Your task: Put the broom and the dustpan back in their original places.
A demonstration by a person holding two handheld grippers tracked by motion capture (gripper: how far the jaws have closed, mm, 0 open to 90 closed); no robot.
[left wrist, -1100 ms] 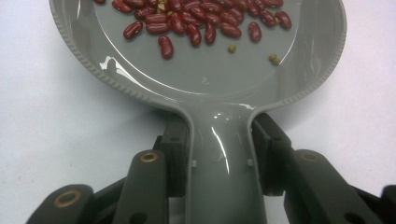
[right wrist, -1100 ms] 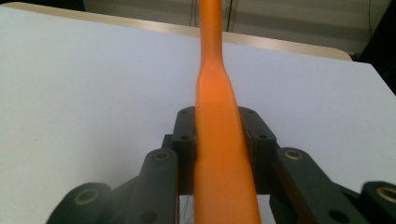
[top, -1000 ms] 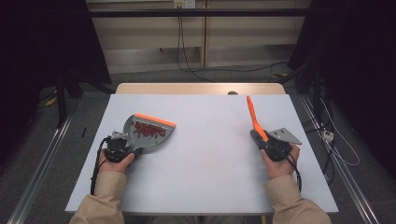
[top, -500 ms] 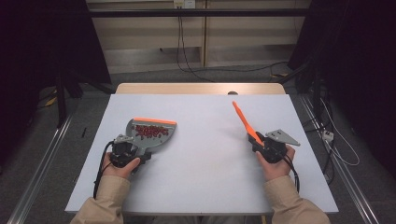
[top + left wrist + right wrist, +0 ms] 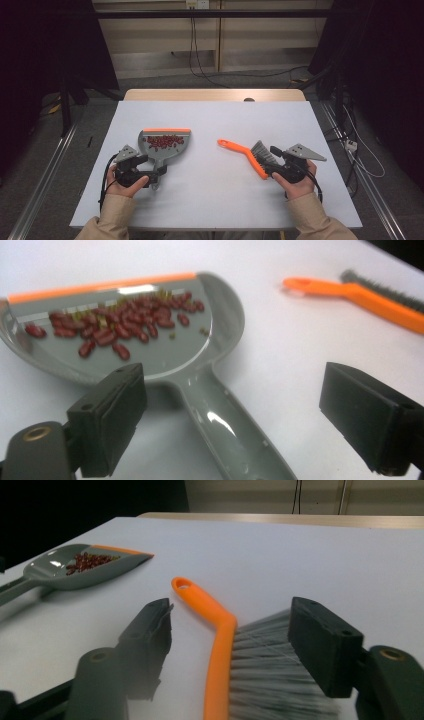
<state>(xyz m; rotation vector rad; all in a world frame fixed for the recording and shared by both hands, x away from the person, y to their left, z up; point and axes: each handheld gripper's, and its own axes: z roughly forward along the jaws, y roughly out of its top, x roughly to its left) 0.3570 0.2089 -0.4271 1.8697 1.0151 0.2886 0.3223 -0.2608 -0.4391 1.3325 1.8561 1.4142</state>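
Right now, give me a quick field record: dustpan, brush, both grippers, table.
dustpan: lying flat on the table, handle toward the person
contents: red beans heaped near the orange lip
brush: lying on the table, orange handle pointing toward the dustpan
left gripper: jaws open, either side of the dustpan handle, not clamped
right gripper: jaws open around the brush, not clamped
table: white top

Low in the frame we rest both forearms, sleeved in tan, at the bottom edge. Our left gripper (image 5: pixel 150 172) sits lower left, jaws spread wide apart. Our right gripper (image 5: pixel 272 161) sits lower right, jaws likewise parted, pointing toward the frame's centre.
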